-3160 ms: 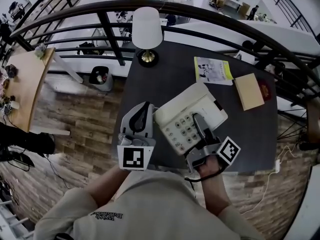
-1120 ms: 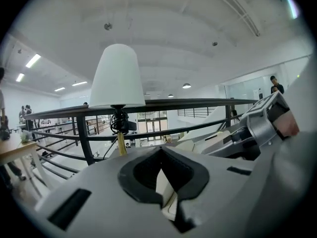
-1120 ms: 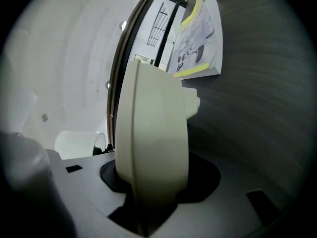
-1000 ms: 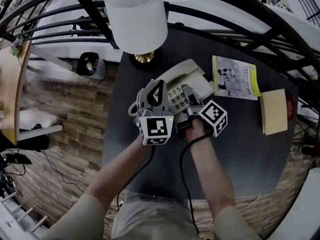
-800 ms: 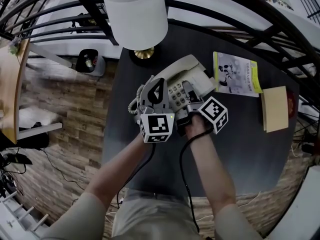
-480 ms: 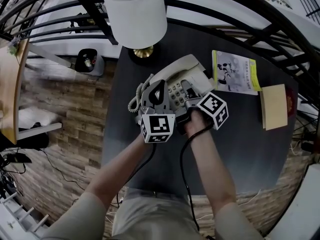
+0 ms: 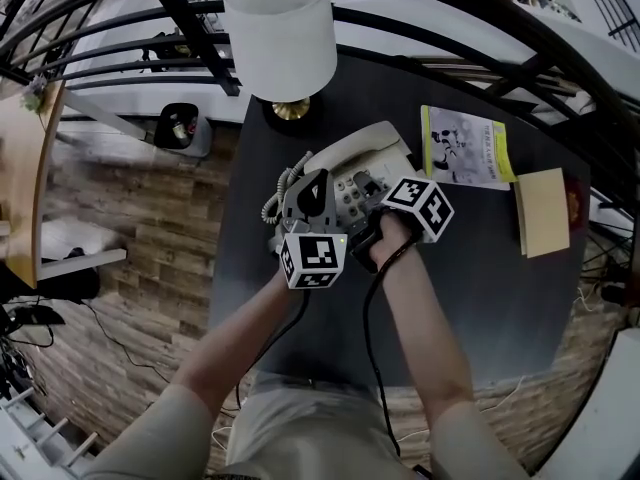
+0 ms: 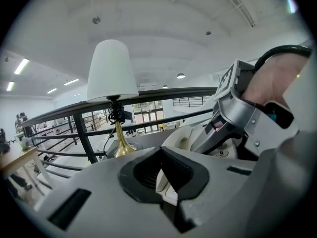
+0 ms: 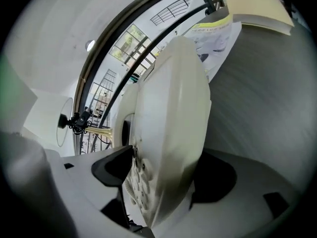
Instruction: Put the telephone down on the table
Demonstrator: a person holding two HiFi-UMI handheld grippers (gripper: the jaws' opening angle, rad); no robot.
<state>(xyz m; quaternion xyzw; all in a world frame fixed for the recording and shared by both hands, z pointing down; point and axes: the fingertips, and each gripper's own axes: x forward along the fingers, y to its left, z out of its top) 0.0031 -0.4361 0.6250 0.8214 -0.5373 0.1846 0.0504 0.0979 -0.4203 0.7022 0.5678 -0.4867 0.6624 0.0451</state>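
Telephone now sits nearer your one lamp, partly hidden beneath two grippers: left gripper clamped on its edge, right gripper jaws opening, telephone between them. One booklet.

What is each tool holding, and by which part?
The left tool grips the telephone by one edge; the right tool, jaws opening, straddles its body.
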